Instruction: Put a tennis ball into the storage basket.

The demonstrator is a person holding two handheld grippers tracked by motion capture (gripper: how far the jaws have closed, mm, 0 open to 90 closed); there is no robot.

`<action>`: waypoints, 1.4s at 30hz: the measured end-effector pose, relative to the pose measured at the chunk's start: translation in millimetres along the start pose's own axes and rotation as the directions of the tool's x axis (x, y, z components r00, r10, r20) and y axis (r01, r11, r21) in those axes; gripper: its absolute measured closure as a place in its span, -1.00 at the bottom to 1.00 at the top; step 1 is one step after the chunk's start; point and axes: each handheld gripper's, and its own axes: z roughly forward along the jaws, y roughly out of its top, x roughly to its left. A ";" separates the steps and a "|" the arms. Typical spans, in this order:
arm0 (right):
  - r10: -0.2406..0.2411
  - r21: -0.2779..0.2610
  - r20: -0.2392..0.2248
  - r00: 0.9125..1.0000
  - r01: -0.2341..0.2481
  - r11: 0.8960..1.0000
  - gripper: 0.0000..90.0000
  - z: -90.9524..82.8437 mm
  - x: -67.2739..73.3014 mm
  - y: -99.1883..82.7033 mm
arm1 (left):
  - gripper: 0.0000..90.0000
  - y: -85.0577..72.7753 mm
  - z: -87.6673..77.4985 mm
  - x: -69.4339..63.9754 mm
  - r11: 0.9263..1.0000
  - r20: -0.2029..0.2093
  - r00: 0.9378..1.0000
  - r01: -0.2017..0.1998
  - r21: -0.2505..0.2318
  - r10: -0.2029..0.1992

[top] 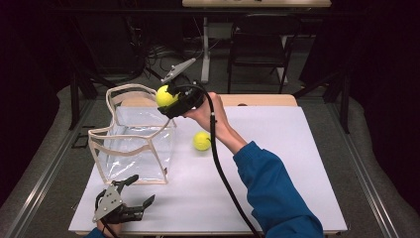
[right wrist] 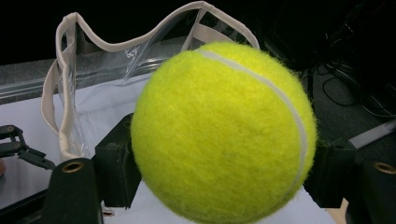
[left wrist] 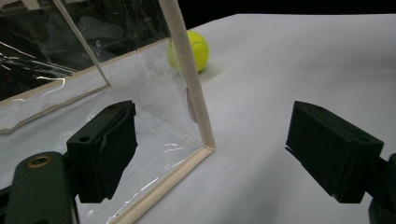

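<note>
Tennis ball (top: 166, 96) clamped in my right gripper (top: 171, 99), held above far right rim of clear bag (top: 132, 144). Second ball (top: 201, 141) on white table (top: 277, 163), right of bag. My left gripper (top: 141, 194) near edge, jaws apart, empty.

A white table (top: 277, 163) holds a clear plastic bag with cream trim (top: 133, 141), standing open. Above its far right rim, the right gripper (top: 171, 99) clamps a yellow tennis ball (top: 166, 96). A second tennis ball (top: 201, 141) lies on the table just right of the bag. The left gripper (top: 141, 191) rests near the front edge, jaws spread apart.
</note>
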 end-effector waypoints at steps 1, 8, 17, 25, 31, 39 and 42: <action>0.001 -0.002 0.000 1.000 -0.001 1.000 -0.43 0.2 0.4 0.4 | -0.65 0.0 0.0 -0.1 1.000 0.001 1.000 0.000 0.001 0.000; -0.006 0.005 -0.003 1.000 0.006 1.000 -0.43 4.6 2.4 3.1 | -0.65 0.1 -0.1 -0.2 1.000 0.000 1.000 0.000 0.001 0.000; -0.013 0.014 -0.013 1.000 0.013 1.000 -0.43 11.1 4.6 5.6 | -0.65 -0.1 0.5 0.0 1.000 0.000 1.000 0.003 -0.001 -0.003; -0.014 0.015 -0.026 1.000 0.014 1.000 -0.43 17.6 6.3 5.9 | -0.65 -0.2 0.2 0.3 1.000 0.001 1.000 0.004 -0.001 -0.004; -0.008 0.006 -0.039 0.999 0.008 1.000 -0.43 20.4 7.4 5.0 | -0.65 -0.3 0.4 0.6 1.000 0.001 1.000 0.006 0.000 -0.006; -0.006 0.000 -0.046 0.999 0.006 1.000 -0.43 23.0 8.8 4.9 | -0.65 -0.2 1.2 0.9 1.000 0.004 1.000 0.003 -0.001 -0.003; -0.005 0.004 -0.045 0.999 0.005 1.000 -0.43 25.1 9.0 4.5 | -0.65 -0.4 0.3 1.0 1.000 0.002 1.000 0.005 -0.002 -0.005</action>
